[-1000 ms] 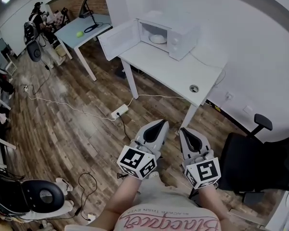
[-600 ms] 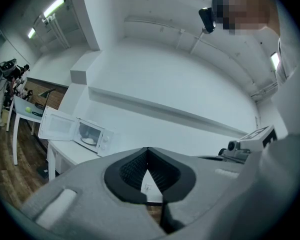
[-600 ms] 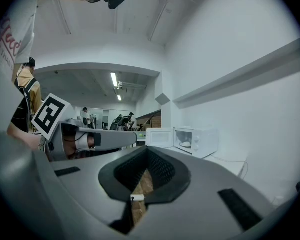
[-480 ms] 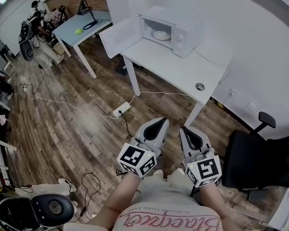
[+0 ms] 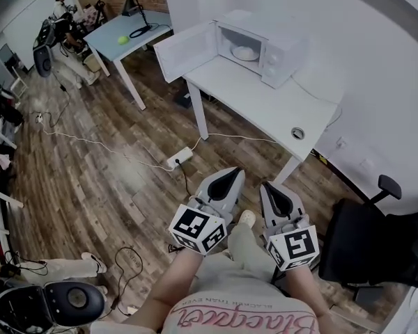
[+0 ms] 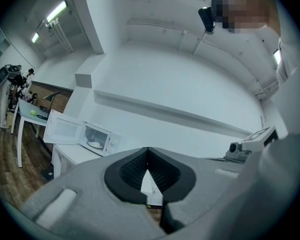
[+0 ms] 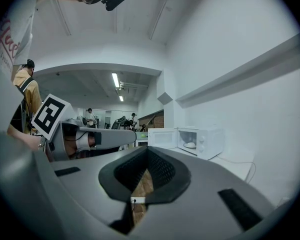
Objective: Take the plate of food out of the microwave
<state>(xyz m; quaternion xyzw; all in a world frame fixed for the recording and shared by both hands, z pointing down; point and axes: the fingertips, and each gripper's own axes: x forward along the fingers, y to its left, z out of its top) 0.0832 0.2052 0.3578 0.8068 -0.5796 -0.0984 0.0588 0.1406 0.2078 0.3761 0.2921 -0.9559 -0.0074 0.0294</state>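
Note:
A white microwave [image 5: 268, 44] stands at the far end of a white table [image 5: 265, 106], and its door [image 5: 184, 51] is swung open to the left. Inside it sits a white plate of food [image 5: 245, 53]. The plate of food [image 6: 95, 144] also shows small in the left gripper view, and the plate of food [image 7: 189, 145] in the right gripper view. My left gripper [image 5: 233, 176] and right gripper [image 5: 268, 188] are held side by side over the wooden floor, well short of the table. Both are shut and hold nothing.
A power strip [image 5: 175, 161] with a white cable lies on the floor before the table. At the right stands a black office chair [image 5: 376, 245]. A second table [image 5: 125, 37] with a green ball is at the back left, with people beyond it. A black round machine [image 5: 70, 299] sits at the bottom left.
The table and microwave have slid right and down in the head view as the person walks toward them. A shoe now shows between the grippers. Both grippers stay shut.

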